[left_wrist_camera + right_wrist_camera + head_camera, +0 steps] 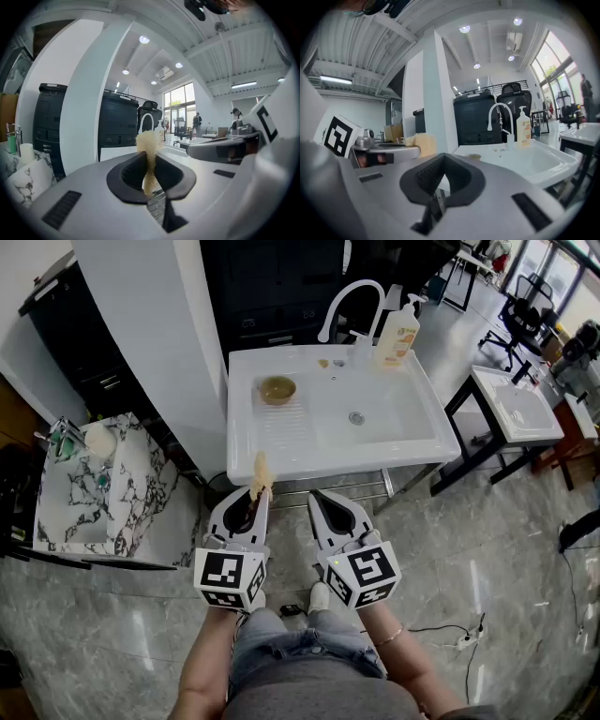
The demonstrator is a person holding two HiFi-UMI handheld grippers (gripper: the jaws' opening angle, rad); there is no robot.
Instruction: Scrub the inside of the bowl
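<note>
A small tan bowl [277, 389] stands on the ribbed drainboard at the left of the white sink [422, 432]; it also shows as a low rim [473, 156] in the right gripper view. My left gripper [256, 487] hangs short of the sink's front edge, shut on a yellowish sponge [260, 472] that sticks up past its jaws. The sponge [149, 152] stands pinched between the dark pads in the left gripper view. My right gripper [320, 499] is beside it, jaws together [442, 177] with nothing between them. Both are well short of the bowl.
A white faucet [347, 304] and a soap bottle [397, 334] stand at the sink's back edge, and the drain [356, 417] lies in the basin. A white pillar [155, 343] rises at the left, beside a marble-patterned counter [131, 512]. A second white table [517, 407] is at the right.
</note>
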